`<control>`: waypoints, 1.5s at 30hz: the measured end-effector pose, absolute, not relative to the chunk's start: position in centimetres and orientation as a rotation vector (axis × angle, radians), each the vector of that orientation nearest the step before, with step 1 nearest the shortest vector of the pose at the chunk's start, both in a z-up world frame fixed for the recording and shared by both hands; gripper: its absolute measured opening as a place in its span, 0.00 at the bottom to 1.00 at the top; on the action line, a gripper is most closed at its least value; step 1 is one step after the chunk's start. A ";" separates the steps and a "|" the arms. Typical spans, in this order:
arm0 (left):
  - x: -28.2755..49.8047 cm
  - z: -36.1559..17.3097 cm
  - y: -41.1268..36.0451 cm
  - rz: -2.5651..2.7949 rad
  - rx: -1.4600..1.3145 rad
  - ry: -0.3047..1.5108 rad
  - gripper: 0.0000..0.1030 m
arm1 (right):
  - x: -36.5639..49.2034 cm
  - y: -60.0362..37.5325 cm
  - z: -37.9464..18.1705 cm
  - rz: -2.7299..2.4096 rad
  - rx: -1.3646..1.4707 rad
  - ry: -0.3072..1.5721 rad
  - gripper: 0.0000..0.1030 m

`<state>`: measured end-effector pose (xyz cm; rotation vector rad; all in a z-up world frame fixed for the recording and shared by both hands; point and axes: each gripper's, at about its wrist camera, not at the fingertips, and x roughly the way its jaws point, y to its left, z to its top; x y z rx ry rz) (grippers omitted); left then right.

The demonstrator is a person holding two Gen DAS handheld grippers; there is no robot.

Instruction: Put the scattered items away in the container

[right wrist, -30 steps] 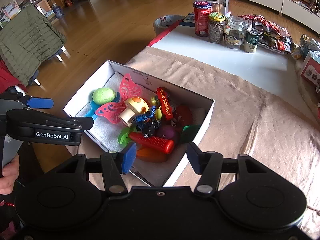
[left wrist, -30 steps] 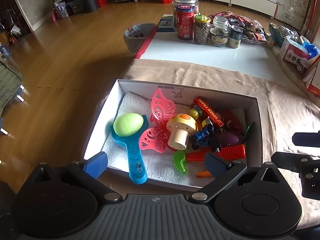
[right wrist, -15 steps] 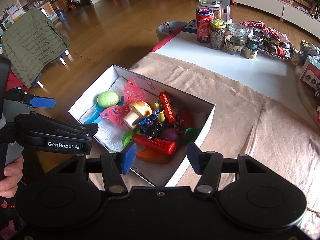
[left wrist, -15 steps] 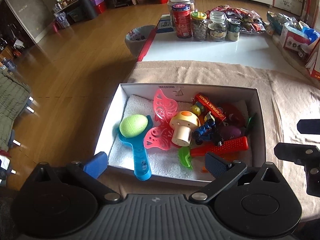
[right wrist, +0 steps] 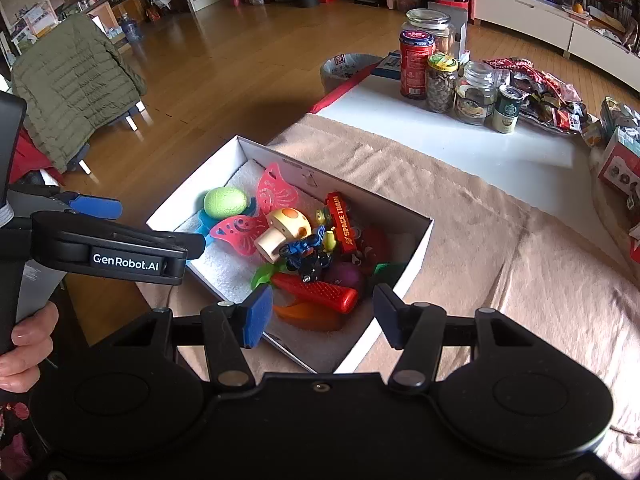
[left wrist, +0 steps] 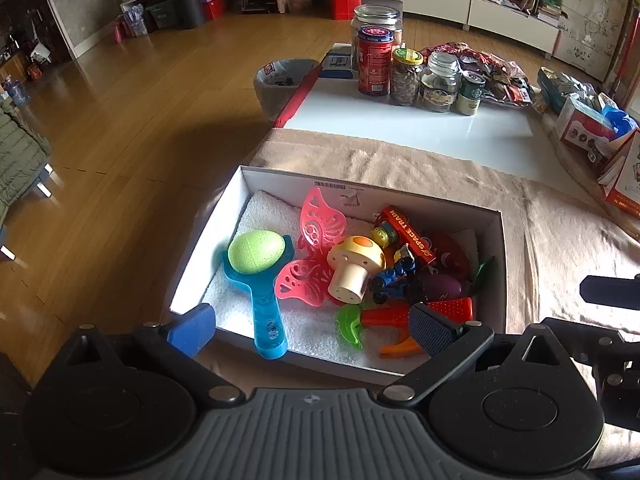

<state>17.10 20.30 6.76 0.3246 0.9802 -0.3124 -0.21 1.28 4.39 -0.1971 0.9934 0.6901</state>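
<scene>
A white cardboard box [left wrist: 502,264] [right wrist: 420,248] lined with a white towel sits on the beige cloth. Inside lie a green egg [left wrist: 256,250] [right wrist: 225,202] on a blue scoop [left wrist: 266,320], a pink butterfly [left wrist: 316,240] [right wrist: 276,196], a wooden mushroom [left wrist: 354,266] [right wrist: 286,230], a red Space Train box [left wrist: 408,234] [right wrist: 343,222], a red toy carrot [right wrist: 316,290] and several small figures. My left gripper [left wrist: 310,328] hovers open over the box's near edge, nothing between its fingers. My right gripper [right wrist: 322,312] is open and empty above the box's near corner.
Jars and tins [left wrist: 404,70] [right wrist: 440,68] stand on the white tabletop beyond the cloth, with snack packets [right wrist: 540,92] to the right. A grey bin [left wrist: 280,84] stands on the wooden floor to the left. A green jacket [right wrist: 76,84] hangs at far left.
Both views have tilted up slightly, so the box sits a little lower in the frames. Both grippers stay open and empty, and the toys have not moved.
</scene>
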 end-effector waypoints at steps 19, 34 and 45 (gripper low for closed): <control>16.3 7.0 20.3 -0.323 0.367 0.949 1.00 | -0.9 1.6 4.8 0.704 -0.209 0.973 0.54; 16.4 6.0 20.0 -0.341 0.380 1.000 0.99 | -1.0 1.8 4.5 0.697 -0.216 0.995 0.54; 15.8 6.3 20.1 -0.340 0.353 0.929 1.00 | -0.9 1.8 4.4 0.698 -0.216 1.001 0.54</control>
